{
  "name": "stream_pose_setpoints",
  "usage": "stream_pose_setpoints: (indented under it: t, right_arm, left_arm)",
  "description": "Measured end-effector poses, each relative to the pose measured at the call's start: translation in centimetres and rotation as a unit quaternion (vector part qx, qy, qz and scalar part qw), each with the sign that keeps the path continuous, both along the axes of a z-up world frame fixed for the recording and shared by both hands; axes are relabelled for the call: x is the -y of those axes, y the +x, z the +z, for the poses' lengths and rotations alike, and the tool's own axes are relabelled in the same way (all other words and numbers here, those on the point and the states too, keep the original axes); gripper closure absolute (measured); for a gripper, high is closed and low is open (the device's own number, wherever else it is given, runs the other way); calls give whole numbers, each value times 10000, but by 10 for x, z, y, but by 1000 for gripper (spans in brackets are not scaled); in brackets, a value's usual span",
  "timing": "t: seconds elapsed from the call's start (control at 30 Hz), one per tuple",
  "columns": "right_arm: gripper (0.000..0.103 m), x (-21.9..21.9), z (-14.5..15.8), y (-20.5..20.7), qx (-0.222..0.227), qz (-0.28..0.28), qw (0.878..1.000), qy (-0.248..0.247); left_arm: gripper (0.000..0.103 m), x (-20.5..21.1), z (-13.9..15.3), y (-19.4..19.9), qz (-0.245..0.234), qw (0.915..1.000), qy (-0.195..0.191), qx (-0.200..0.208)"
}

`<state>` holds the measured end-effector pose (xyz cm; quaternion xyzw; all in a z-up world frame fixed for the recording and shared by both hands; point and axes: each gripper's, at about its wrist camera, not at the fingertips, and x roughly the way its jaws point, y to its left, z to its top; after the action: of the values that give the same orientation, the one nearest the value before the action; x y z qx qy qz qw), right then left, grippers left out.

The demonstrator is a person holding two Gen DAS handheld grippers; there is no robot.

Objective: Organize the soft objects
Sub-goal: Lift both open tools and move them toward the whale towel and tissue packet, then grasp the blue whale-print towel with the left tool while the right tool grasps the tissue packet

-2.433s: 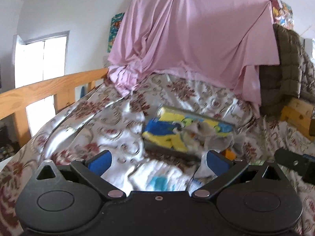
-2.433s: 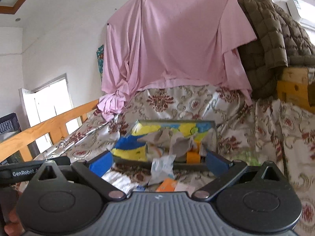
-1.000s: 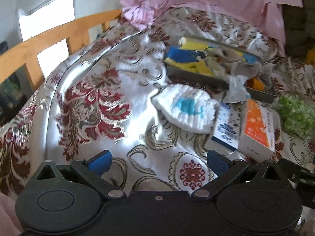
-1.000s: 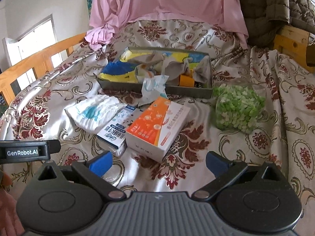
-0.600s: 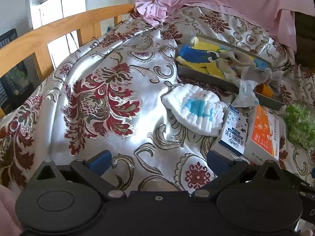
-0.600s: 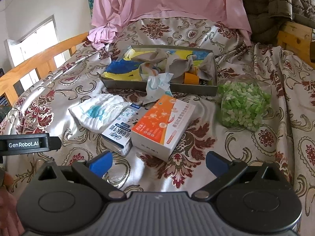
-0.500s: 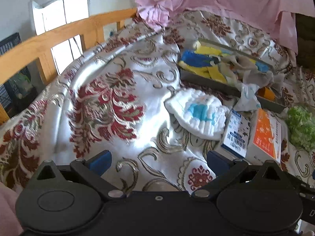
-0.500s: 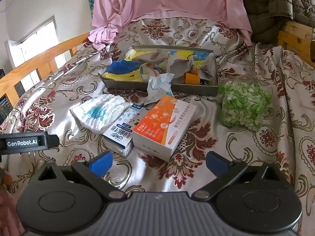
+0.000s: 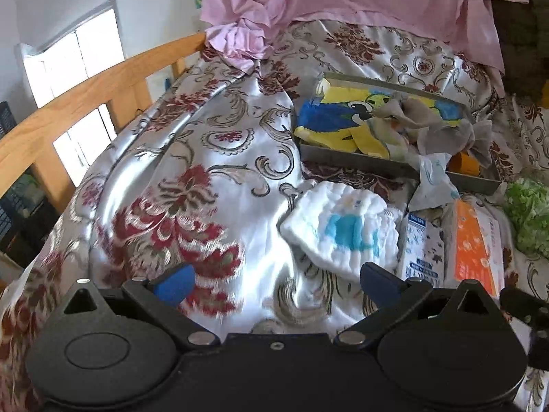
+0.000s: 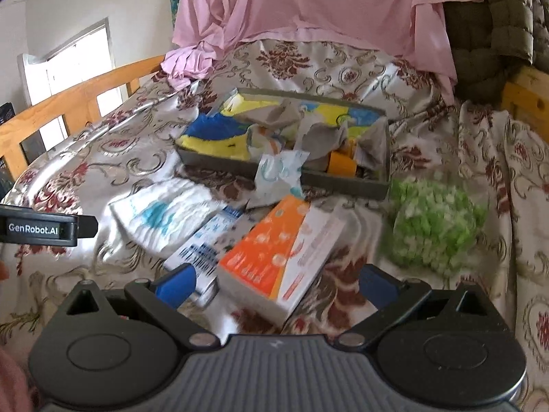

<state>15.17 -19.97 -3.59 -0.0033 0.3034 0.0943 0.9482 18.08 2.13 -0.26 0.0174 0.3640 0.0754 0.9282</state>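
A white cloth with a blue print [image 9: 343, 228] lies on the floral bedspread, just ahead of my left gripper [image 9: 274, 283], which is open and empty. It also shows in the right wrist view [image 10: 164, 214]. A grey tray [image 10: 343, 182] farther back holds yellow-blue cloth [image 10: 212, 134] and grey rags [image 10: 322, 134]; a crumpled wrapper [image 10: 278, 175] hangs over its front rim. My right gripper [image 10: 276, 283] is open and empty, right over an orange-white box [image 10: 274, 257].
A blue-white box [image 10: 209, 237] lies between the cloth and the orange box. A bag of green pieces [image 10: 435, 219] sits at the right. A wooden bed rail [image 9: 79, 92] runs along the left. Pink fabric [image 10: 308, 3] hangs behind the tray.
Both grippers have moved forward and lower toward the items on the bed. The cloth and boxes now lie closer to the fingers. Both stay open.
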Motion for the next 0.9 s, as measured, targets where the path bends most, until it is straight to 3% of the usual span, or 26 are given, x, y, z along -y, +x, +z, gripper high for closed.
stream_pose_setpoints:
  t: [0.13,0.27,0.53,0.73,0.9]
  right_arm:
    - [0,7,0,13,6,-90,9998,185]
    - [0,10,-2,20,59,-217,9996,191]
    - [0,-2,5,36,15,-445,9987,265]
    - [0,-25,23,56,167,-166,9987,-447]
    - [0,-33,16,83,375,236,9953,-857]
  left_arm:
    - [1,-8,-5,24,-187,9995,-236,-111]
    - [1,-8,-13,42,-316,9991,-237,-147]
    - [1,-10,-2,46,-371,9974,-615,-40]
    - [1,-17,1,47,-427,9959,-746,281]
    - [1,-20,-10,64,-510,9947,-872,202]
